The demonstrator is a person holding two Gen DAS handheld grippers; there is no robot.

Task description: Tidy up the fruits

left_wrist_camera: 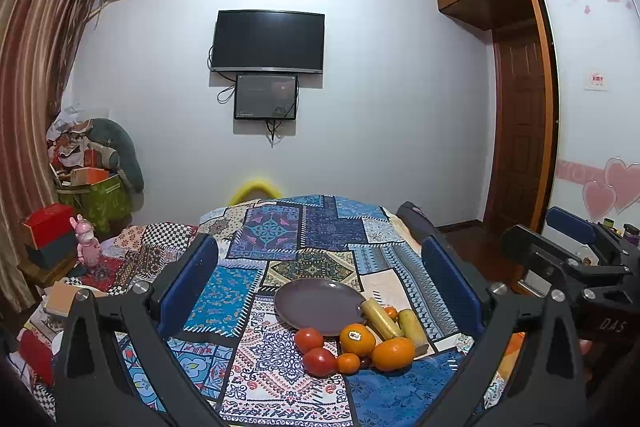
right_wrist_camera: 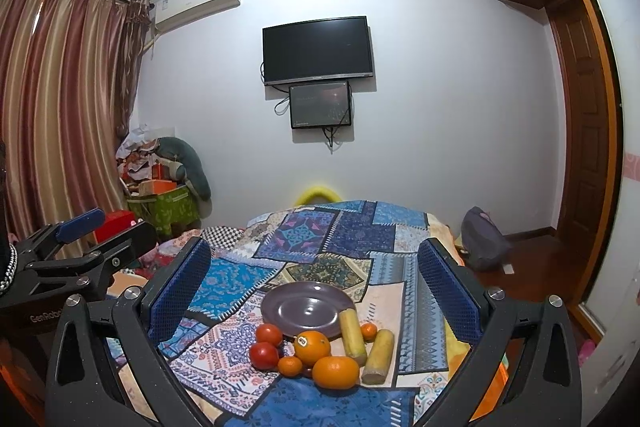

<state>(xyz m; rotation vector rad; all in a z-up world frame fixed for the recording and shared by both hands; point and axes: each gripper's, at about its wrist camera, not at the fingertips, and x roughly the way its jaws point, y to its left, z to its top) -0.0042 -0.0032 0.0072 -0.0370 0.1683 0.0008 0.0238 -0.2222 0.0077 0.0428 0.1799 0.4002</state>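
Note:
An empty purple plate (left_wrist_camera: 316,303) (right_wrist_camera: 304,309) lies on the patchwork cloth (left_wrist_camera: 280,239). Just in front of it sit two tomatoes (left_wrist_camera: 309,339) (right_wrist_camera: 269,334), a stickered orange (left_wrist_camera: 357,339) (right_wrist_camera: 312,347), a second orange (left_wrist_camera: 393,354) (right_wrist_camera: 335,371), a small mandarin (left_wrist_camera: 347,363) (right_wrist_camera: 289,365) and two pale yellow-green stalk pieces (left_wrist_camera: 380,319) (right_wrist_camera: 353,335). My left gripper (left_wrist_camera: 318,247) (right_wrist_camera: 106,227) hovers open above and short of the fruit. My right gripper (right_wrist_camera: 314,251) (left_wrist_camera: 548,233) is open too, level beside it, holding nothing.
The cloth drops off at its far edge (left_wrist_camera: 304,199) and right side. A pink toy (left_wrist_camera: 88,247), red box (left_wrist_camera: 48,227) and piled clutter (left_wrist_camera: 92,179) crowd the left. A bag (right_wrist_camera: 484,243) sits on the wooden floor at right, near the wardrobe (left_wrist_camera: 520,131).

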